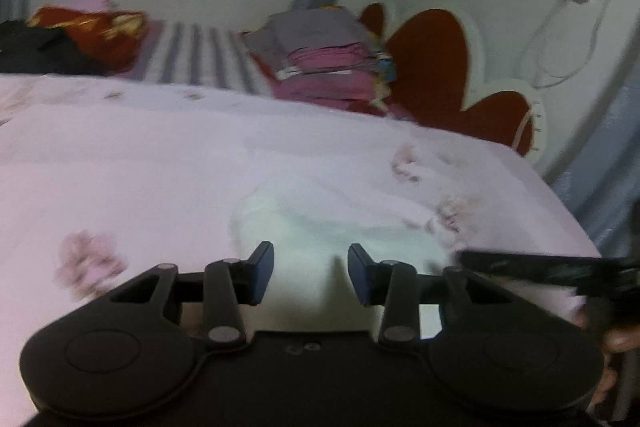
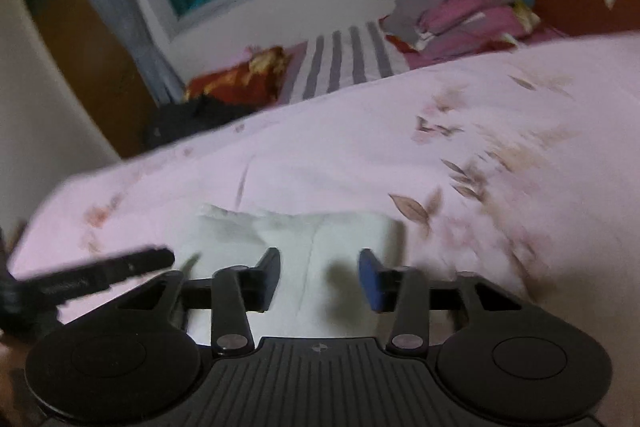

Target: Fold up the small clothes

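My left gripper (image 1: 311,273) and my right gripper (image 2: 319,277) both hang spread apart with nothing between the fingers, side by side just above a small white garment (image 2: 304,239). It lies flat on the pink floral bedsheet (image 2: 360,131), near the edge closest to me. Both views are blurred, so I cannot tell where its hems run. That is my main worry: pinching down now, I may catch the sheet along with the cloth, or grab only 1 layer, and the fold would come out crooked. The 2 grippers sit close together and could knock each other. A stack of folded clothes (image 1: 332,63) waits well apart, by the headboard (image 1: 432,67).
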Action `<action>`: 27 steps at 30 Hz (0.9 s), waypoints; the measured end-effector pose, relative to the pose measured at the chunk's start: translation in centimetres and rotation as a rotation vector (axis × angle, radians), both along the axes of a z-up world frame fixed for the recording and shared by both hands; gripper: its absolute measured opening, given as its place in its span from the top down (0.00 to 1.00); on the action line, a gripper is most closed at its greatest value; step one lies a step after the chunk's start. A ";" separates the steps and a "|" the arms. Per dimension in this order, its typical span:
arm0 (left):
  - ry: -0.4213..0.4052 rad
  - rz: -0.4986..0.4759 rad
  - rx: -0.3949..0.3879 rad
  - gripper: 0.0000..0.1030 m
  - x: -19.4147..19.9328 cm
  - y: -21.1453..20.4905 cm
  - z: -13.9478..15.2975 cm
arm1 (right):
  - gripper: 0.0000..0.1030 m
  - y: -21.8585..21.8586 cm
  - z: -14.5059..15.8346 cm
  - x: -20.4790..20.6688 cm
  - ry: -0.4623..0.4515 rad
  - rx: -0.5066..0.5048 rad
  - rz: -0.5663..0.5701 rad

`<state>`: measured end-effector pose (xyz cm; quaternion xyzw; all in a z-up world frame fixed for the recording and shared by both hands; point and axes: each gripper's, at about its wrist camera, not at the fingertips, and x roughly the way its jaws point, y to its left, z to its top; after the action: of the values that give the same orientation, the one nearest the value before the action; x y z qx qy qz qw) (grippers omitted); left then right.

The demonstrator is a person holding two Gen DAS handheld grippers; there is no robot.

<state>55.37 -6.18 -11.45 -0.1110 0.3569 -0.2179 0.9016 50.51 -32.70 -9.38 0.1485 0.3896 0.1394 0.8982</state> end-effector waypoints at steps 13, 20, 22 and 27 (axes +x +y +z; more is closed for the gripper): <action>0.130 -0.027 0.073 0.58 4.1 -2.5 -3.8 | 0.75 0.8 -3.6 2.9 0.068 -0.147 -0.009; 0.026 -0.052 0.094 0.61 -0.4 -1.1 -0.7 | 0.75 0.4 -2.2 2.1 0.060 -0.191 -0.021; 0.008 -0.043 0.078 0.61 -2.8 0.3 -0.7 | 0.75 -0.2 -1.0 0.0 0.027 -0.131 0.002; 0.058 -0.038 0.138 0.59 -3.6 -0.4 -2.5 | 0.68 1.6 -2.5 -2.5 0.069 -0.208 0.055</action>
<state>51.76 -6.57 -13.99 -0.0480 0.3992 -0.2066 0.8920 48.04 -31.09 -11.90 0.0485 0.4367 0.1178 0.8906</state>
